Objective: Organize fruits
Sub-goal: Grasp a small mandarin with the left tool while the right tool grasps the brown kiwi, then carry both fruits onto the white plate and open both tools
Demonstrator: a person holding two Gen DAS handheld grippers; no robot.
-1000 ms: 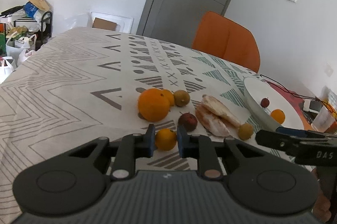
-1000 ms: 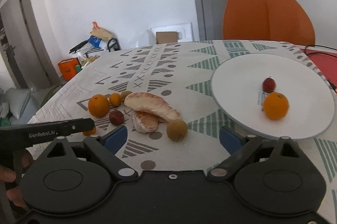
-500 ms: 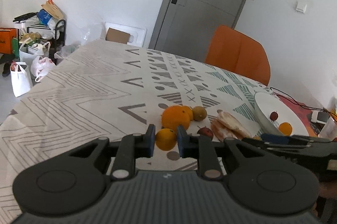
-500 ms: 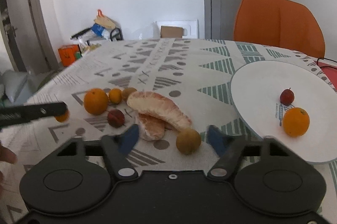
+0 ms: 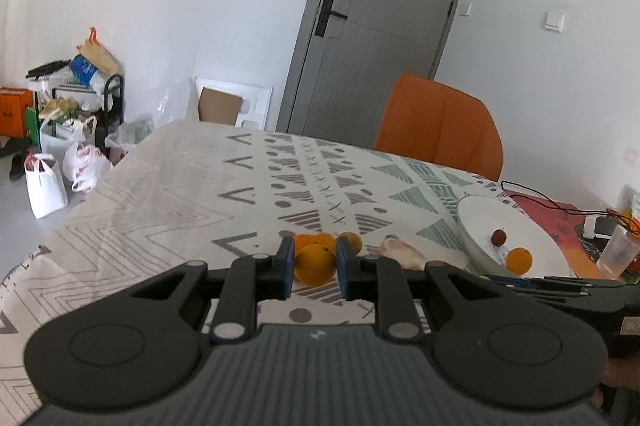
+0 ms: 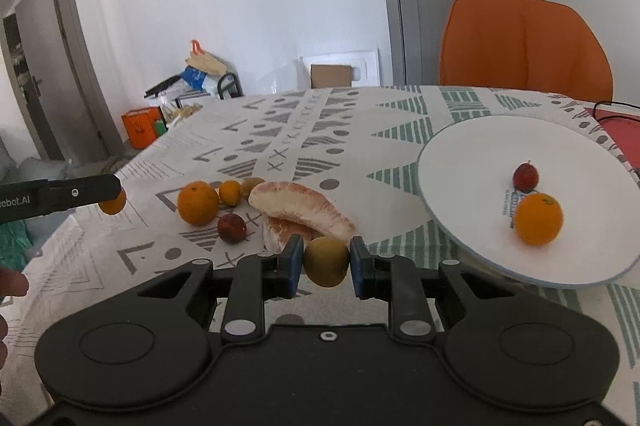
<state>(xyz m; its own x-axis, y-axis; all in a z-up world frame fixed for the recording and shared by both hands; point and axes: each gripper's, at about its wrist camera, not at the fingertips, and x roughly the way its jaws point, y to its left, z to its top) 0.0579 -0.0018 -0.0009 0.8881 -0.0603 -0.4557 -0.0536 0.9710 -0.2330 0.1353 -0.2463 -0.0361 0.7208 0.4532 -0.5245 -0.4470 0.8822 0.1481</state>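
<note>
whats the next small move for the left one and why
Probably carry the small orange rightward toward the white plate: the left hand-held gripper is shut on it, lifted off the cloth, and the plate already holds two fruits.

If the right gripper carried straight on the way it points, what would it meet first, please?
The right gripper already straddles the small green-brown fruit. Straight beyond that, it would probably meet the peeled pomelo segments first, though depth is hard to judge.
</note>
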